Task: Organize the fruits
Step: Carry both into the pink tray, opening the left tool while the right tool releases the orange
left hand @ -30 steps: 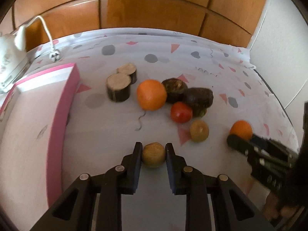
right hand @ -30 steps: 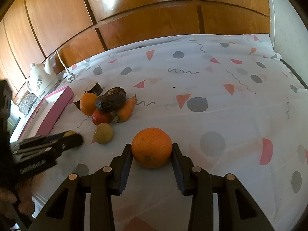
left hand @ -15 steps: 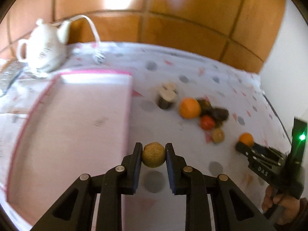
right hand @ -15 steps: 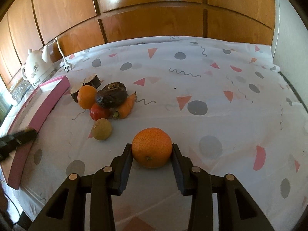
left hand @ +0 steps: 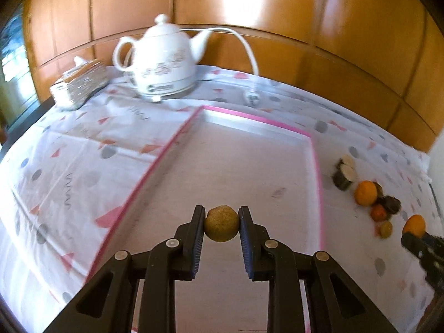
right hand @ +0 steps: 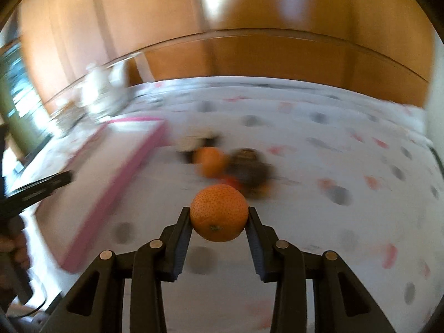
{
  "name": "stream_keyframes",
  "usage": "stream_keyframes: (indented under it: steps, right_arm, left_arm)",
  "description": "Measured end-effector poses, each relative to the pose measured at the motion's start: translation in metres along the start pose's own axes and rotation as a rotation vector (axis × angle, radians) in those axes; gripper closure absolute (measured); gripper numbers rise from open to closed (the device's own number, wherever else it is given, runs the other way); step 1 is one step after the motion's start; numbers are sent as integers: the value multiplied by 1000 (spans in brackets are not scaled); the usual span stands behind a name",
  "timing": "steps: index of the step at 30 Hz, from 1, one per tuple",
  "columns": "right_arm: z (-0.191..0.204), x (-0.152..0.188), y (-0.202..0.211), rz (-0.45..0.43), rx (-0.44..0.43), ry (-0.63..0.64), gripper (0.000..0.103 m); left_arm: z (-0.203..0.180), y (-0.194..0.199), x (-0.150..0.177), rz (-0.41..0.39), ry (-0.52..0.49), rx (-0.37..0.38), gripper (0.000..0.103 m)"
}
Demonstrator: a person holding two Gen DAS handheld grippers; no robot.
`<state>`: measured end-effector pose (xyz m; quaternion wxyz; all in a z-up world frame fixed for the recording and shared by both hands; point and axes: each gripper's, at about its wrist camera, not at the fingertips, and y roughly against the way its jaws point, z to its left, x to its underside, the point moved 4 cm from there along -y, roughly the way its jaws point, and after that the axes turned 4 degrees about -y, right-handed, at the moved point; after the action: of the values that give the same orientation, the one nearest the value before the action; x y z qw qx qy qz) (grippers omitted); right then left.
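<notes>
Tan round fruit (left hand: 221,223) above pink-rimmed tray (left hand: 317,166); dimpled orange (right hand: 219,212) aloft.

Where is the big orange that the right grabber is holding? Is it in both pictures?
Left wrist view: the held orange sits at the far right edge, at the tip of the right gripper.
Right wrist view: the same orange is at centre, low in the picture, pinched between the black fingers.
Shared landmark: the pink-edged tray, left of the fruit pile in both views.
</notes>
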<state>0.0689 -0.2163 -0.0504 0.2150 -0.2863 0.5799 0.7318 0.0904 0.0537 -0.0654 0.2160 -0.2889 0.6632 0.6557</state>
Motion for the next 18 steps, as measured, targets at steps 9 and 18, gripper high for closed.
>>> stream_keyframes:
  steps: [9,18]
  right_arm:
    - [110,-23,-38,67,-193,181,64]
    - [150,-26,-80,148,-223,157,60]
  left_arm:
    - [18,13,-1,-29,45,-11,55]
    - [31,25,4,-41,79,-3,55]
